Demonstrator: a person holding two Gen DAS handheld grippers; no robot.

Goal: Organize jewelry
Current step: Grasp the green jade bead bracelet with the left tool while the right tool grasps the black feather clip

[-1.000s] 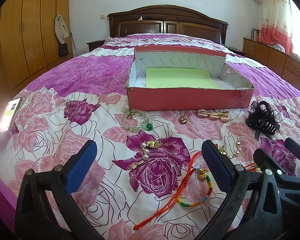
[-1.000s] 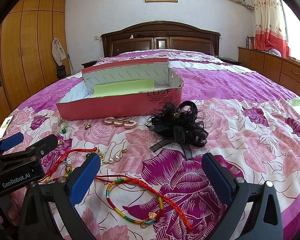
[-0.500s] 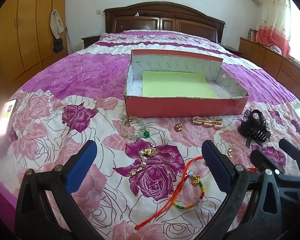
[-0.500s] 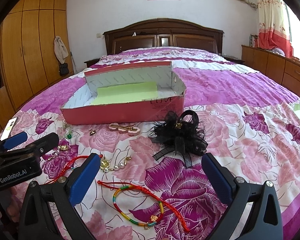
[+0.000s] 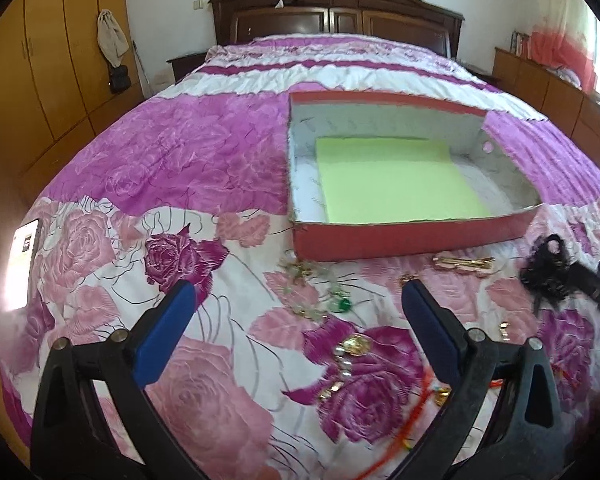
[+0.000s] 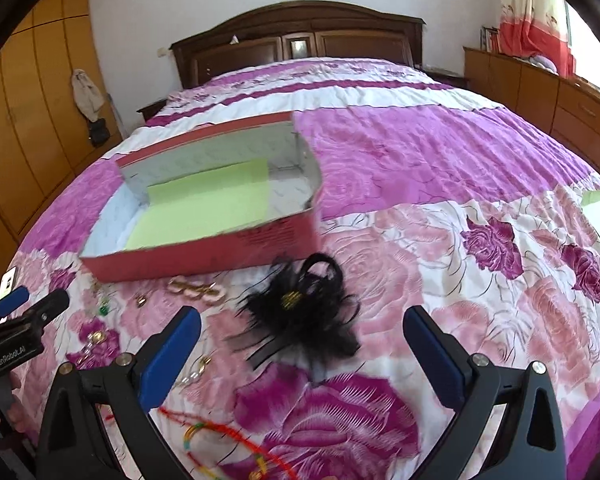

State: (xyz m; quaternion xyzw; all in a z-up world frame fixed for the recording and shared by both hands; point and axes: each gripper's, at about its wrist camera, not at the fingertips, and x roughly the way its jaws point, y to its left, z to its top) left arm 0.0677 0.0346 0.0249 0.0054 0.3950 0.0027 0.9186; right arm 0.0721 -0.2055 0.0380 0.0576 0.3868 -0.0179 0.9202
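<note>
A red open box [image 5: 400, 240] with a green sheet [image 5: 396, 182] inside sits on the flowered bedspread; it also shows in the right wrist view [image 6: 204, 256]. In front of it lie a green bead bracelet [image 5: 320, 296], a gold pearl brooch [image 5: 350, 350], a pink hair clip [image 5: 464, 262], a red cord bracelet [image 5: 424, 412] and a black feather hair piece [image 6: 300, 312]. My left gripper [image 5: 298, 312] is open and empty above the brooch and beads. My right gripper [image 6: 302, 340] is open and empty, just over the black hair piece.
A phone [image 5: 22, 258] lies at the bed's left edge. A wooden headboard [image 5: 332, 8] stands at the far end, wardrobes [image 5: 40, 60] at left, a low cabinet [image 6: 540, 92] at right. A colourful bracelet [image 6: 220, 440] lies near the right gripper.
Both grippers have risen and moved forward toward the box, so I look down into it more. The black hair piece now sits between the right gripper's fingers. Both stay open.
</note>
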